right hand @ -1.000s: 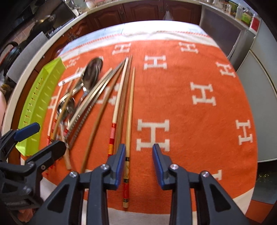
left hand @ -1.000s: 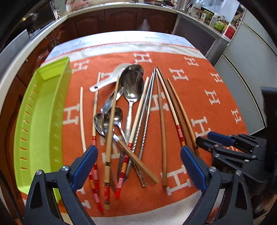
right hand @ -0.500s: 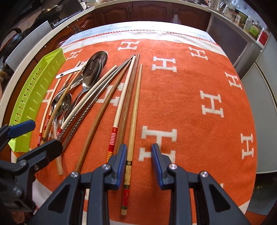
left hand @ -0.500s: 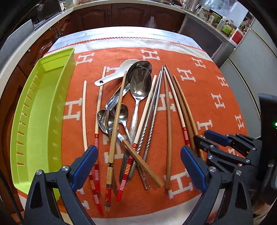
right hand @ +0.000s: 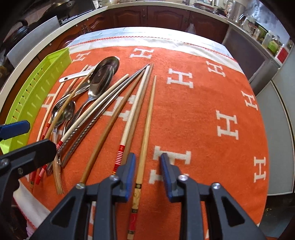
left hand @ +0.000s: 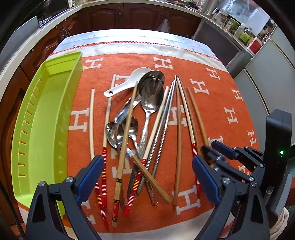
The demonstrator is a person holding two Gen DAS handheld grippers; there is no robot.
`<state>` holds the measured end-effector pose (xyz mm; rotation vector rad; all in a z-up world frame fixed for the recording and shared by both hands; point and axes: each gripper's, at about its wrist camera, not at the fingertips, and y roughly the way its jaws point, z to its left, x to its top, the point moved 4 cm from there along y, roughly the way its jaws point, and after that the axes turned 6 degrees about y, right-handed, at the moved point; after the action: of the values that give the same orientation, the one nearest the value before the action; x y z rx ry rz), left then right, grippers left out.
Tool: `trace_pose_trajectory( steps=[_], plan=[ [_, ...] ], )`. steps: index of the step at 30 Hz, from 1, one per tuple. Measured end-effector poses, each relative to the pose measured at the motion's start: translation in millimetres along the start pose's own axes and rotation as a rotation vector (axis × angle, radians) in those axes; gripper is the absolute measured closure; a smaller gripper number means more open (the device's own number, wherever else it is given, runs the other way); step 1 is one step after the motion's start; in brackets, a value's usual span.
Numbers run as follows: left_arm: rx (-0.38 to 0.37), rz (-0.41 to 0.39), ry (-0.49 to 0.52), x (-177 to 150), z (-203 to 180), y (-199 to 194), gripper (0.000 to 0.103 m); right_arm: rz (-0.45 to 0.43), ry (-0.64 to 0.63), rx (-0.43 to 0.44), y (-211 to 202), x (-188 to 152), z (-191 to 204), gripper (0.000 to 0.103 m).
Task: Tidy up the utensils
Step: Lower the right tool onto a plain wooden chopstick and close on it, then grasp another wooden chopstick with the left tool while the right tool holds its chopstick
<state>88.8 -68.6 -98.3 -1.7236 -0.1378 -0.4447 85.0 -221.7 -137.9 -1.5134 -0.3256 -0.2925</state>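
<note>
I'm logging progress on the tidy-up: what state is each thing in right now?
Green tray: empty, beside the pile.
Spoons: heaped on the cloth, unsorted.
White spoon: lying flat, partly under the metal ones.
Rightmost chopstick: flat, between the right gripper's closing jaws, not pinched yet.
Left gripper: open, empty.

Both views are bright and evenly lit, with soft, short shadows under the utensils. Glare sits on the spoons [left hand: 152, 96] and the pale cloth edge [left hand: 140, 49]. Fisheye bending curves the counter [right hand: 103, 13]; the corners go black. The centre is sharp, the far background slightly soft.
</note>
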Motion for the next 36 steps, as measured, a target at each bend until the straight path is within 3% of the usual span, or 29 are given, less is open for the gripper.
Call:
trace_pose_trajectory(
  steps=[1, 3, 8, 10, 12, 16, 22, 36],
  plan=[
    [-0.011, 0.002, 0.002, 1, -3, 1, 0.008, -0.002, 0.012, -0.009, -1, -1, -4, 0.096],
    [-0.035, 0.000, 0.017, 3, -10, 0, 0.015, -0.001, 0.034, 0.011, -1, 0, -9, 0.097],
    [-0.130, 0.054, 0.063, 14, -35, 11, 0.053, 0.006, 0.155, 0.074, -6, -5, -37, 0.097],
    [-0.191, 0.097, 0.045, 22, -45, 20, 0.060, 0.004, 0.206, 0.107, -10, -6, -49, 0.097],
    [-0.235, 0.133, 0.030, 30, -54, 31, 0.062, 0.000, 0.235, 0.120, -13, -7, -57, 0.097],
    [-0.238, 0.170, 0.019, 42, -65, 47, 0.064, -0.003, 0.288, 0.153, -16, -11, -72, 0.097],
    [-0.245, 0.242, -0.016, 46, -76, 70, 0.083, -0.002, 0.313, 0.164, -17, -16, -80, 0.097],
    [-0.132, 0.217, 0.040, 47, -89, 75, 0.084, 0.004, 0.324, 0.191, -14, -19, -85, 0.097]
  ],
)
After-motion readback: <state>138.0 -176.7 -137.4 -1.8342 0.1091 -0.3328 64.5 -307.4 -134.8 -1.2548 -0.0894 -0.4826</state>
